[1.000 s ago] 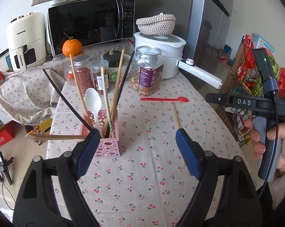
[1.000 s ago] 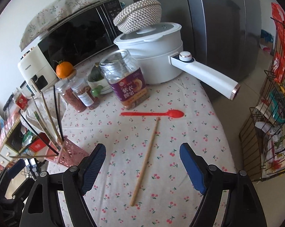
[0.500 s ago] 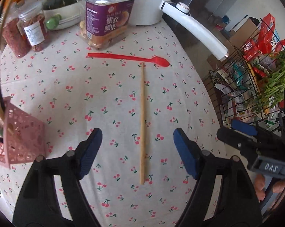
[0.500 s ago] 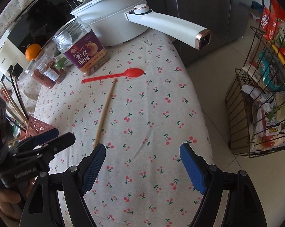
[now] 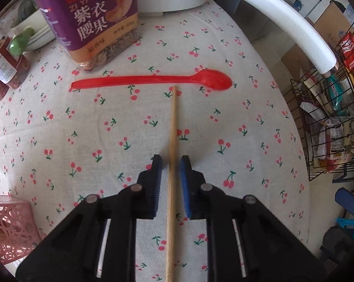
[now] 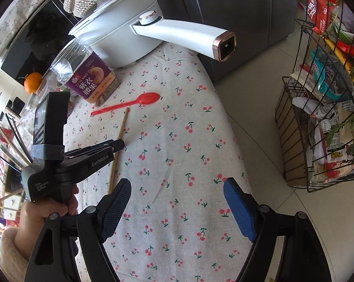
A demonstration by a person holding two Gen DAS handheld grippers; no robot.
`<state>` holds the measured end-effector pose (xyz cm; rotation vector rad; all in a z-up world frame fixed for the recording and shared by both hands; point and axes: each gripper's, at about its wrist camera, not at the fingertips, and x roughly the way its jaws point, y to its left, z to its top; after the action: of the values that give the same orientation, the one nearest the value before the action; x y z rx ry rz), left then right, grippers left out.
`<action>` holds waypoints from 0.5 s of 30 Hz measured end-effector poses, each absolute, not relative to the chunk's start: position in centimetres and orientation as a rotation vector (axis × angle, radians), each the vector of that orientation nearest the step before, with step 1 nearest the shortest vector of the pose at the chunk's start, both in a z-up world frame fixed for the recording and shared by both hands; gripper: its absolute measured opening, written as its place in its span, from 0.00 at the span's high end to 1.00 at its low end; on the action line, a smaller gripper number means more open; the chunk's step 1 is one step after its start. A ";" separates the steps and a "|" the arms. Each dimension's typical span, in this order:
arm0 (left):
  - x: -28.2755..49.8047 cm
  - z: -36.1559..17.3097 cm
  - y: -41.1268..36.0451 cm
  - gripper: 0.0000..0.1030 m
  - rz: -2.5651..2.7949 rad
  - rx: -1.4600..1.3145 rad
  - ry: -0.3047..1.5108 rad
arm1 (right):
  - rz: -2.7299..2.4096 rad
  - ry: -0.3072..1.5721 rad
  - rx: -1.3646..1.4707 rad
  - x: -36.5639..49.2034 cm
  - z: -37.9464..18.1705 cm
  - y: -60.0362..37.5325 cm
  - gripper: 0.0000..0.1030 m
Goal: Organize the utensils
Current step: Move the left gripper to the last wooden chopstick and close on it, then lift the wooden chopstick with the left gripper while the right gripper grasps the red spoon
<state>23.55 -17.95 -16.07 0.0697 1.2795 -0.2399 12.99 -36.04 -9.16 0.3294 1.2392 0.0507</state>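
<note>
A single wooden chopstick [image 5: 173, 117] lies lengthwise on the cherry-print tablecloth, its far tip almost touching a red plastic spoon [image 5: 153, 80] that lies crosswise. My left gripper [image 5: 171, 162] points steeply down over the chopstick. Its jaws are closing with the stick between them, and a thin gap still shows on each side. In the right wrist view the left gripper [image 6: 118, 144] straddles the chopstick [image 6: 121, 129] below the spoon [image 6: 130, 103]. My right gripper [image 6: 177, 192] hangs open over bare cloth with nothing between its fingers. The pink perforated holder [image 5: 7, 225] stands at the lower left.
A purple-labelled nut jar [image 5: 92, 16] and spice jars [image 5: 3, 65] stand behind the spoon. A white pot's long handle [image 5: 282, 18] juts out over the table's right edge. A wire rack [image 5: 329, 117] of groceries stands on the floor to the right.
My left gripper swung right from the pink holder, dropped low over the chopstick, and its jaws narrowed around it. My right gripper tipped down towards the table's right edge.
</note>
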 end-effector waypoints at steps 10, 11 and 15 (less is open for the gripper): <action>20.8 -13.8 -16.8 0.93 -0.236 0.124 1.192 | 0.029 1.243 0.335 13.5 -9.5 -35.9 0.20; 20.0 -13.0 -16.3 0.93 -0.250 0.118 1.171 | 0.030 1.240 0.337 13.6 -9.4 -35.8 0.20; 16.9 -9.4 -13.6 0.93 -0.291 0.119 1.067 | 0.033 1.236 0.332 14.2 -9.4 -35.0 0.20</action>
<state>16.87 -13.58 -9.40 0.1188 1.0670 -0.2907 14.24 -35.05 -9.38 0.3316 1.2360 0.0334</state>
